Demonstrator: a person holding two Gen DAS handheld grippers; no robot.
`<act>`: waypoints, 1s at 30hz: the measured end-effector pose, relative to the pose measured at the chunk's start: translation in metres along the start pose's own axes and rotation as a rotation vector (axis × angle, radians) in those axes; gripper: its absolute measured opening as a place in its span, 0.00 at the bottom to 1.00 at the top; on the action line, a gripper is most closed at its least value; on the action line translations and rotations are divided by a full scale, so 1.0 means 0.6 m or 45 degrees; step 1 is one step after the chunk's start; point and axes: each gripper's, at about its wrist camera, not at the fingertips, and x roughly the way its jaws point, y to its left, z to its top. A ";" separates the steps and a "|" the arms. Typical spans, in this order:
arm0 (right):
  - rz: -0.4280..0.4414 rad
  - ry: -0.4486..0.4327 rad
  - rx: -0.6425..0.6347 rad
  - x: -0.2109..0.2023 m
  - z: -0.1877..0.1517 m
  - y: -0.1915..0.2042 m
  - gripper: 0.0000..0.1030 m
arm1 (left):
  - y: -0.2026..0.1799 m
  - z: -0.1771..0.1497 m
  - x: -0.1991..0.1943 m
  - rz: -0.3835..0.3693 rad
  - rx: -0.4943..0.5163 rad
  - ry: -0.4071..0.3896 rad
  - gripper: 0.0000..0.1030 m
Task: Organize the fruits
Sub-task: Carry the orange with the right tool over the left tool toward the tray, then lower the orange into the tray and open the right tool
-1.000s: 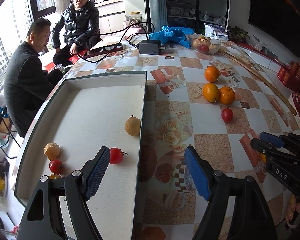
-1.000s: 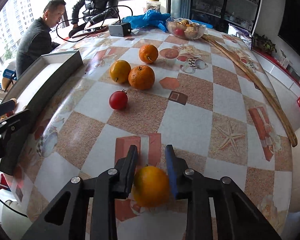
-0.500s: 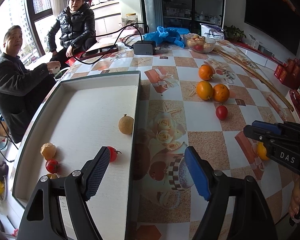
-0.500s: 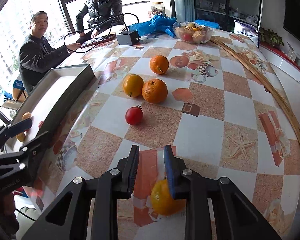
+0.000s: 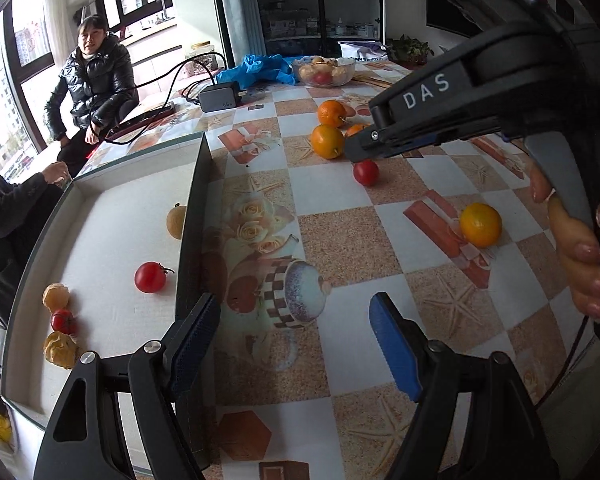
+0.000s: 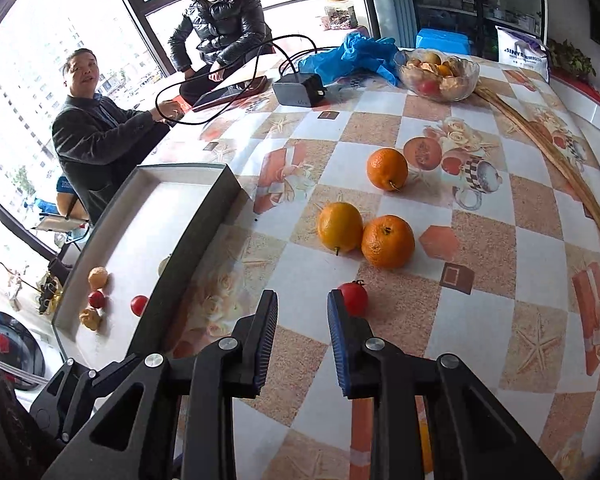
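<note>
A shallow grey tray (image 5: 191, 216) (image 6: 204, 224) on the left holds several small fruits, among them a red tomato (image 5: 150, 277). On the patterned table lie three oranges (image 6: 387, 241), a red tomato (image 6: 354, 298) (image 5: 366, 172) and a yellow orange (image 5: 480, 225) lying alone. My left gripper (image 5: 294, 342) is open and empty, over the table beside the tray's right wall. My right gripper (image 6: 302, 334) is open and empty, raised, with the red tomato just beyond its right finger.
A glass bowl of fruit (image 6: 438, 74), a blue plastic bag (image 6: 352, 56), a charger with cable (image 6: 298, 90) and a long wooden stick (image 6: 560, 168) lie at the far side. Two people sit beyond the tray's left side.
My right gripper let go of the yellow orange, which now lies on the table, then rose and moved forward toward the red tomato. My left gripper shifted right, off the tray.
</note>
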 end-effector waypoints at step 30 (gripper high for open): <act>0.289 0.099 -0.280 0.058 0.051 0.188 0.34 | -0.008 -0.063 -0.012 0.050 -0.016 -0.067 0.78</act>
